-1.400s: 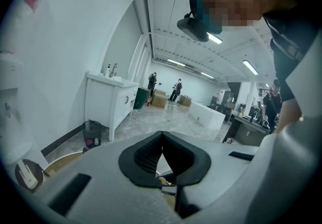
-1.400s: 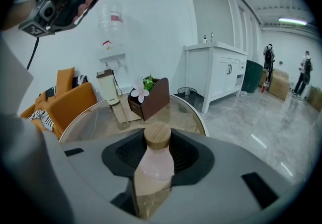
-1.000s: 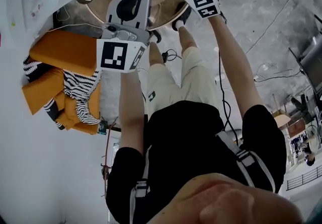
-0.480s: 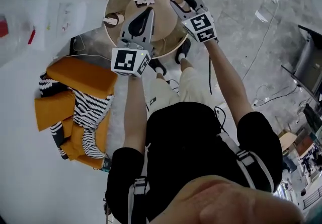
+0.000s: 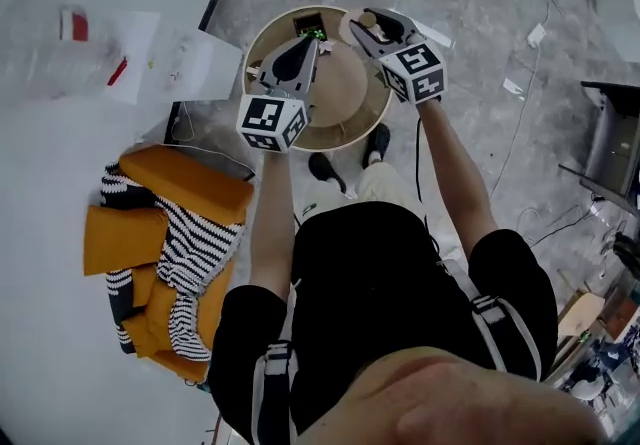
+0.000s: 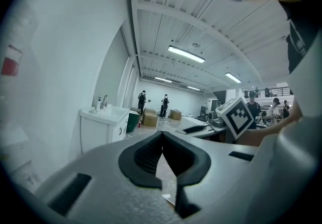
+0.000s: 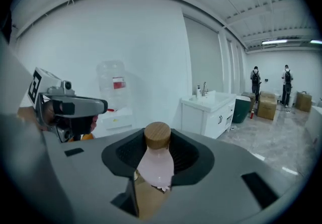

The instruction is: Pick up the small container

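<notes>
The small container (image 7: 156, 163) is a pale pink bottle with a round wooden cap. It stands upright between the black pads of my right gripper (image 5: 376, 29), which is shut on it. In the head view the container (image 5: 365, 21) shows just over the far right rim of the round wooden table (image 5: 345, 93). My left gripper (image 5: 308, 45) hovers over the table's left half, beside the right one. Its pads (image 6: 146, 155) meet at the tips with nothing between them.
A small open box with green items (image 5: 309, 29) sits at the table's far edge. Orange cushions with a striped cloth (image 5: 165, 233) lie on the floor to the left, and white sheets (image 5: 190, 63) beyond them. The person's shoes (image 5: 377, 143) stand below the table's near rim.
Both grippers now look smaller and sit lower over the table, and the whole round table has come into view. The right gripper's hold on the container is unchanged.
</notes>
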The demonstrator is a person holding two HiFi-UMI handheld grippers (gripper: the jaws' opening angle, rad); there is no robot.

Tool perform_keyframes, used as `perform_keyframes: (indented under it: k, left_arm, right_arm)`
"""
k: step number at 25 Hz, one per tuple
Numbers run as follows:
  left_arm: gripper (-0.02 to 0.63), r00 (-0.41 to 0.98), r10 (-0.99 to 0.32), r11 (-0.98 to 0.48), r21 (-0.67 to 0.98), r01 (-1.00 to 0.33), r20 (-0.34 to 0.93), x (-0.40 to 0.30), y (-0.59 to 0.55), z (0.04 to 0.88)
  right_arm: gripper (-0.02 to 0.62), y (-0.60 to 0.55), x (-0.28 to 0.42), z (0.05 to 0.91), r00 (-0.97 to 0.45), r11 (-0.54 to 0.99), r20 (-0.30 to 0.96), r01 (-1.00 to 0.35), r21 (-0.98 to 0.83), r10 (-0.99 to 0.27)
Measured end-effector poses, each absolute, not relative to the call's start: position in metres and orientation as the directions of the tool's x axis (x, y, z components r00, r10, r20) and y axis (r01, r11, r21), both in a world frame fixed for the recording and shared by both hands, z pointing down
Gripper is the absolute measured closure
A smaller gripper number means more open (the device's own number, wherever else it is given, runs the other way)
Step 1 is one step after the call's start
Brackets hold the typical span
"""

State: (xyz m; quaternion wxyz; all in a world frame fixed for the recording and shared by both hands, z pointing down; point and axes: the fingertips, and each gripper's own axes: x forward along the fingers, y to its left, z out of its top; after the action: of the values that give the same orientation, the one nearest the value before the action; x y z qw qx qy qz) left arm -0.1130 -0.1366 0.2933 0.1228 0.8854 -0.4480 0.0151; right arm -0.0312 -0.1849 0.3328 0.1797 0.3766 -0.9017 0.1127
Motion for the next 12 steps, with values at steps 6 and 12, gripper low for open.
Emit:
perform_keyframes:
  k: [6, 12]
  left_arm:
    - [0.588, 0.621, -0.774, -0.599, 0.177, -0.781, 0.12, -0.13, -0.116, 0.255]
    - [0.588, 0.652, -0.754, -0.638, 0.146, -0.756, 0.08, -0.144, -0.098, 0.216]
  right_arm:
    - [0.454, -0.155, -0.048, 0.262, -0.662, 0.703, 0.39, -0.709, -0.05, -0.64]
    - [0.454, -0.131, -0.066, 0.202, -0.682, 0.714, 0.337, -0.699, -0.041, -0.649]
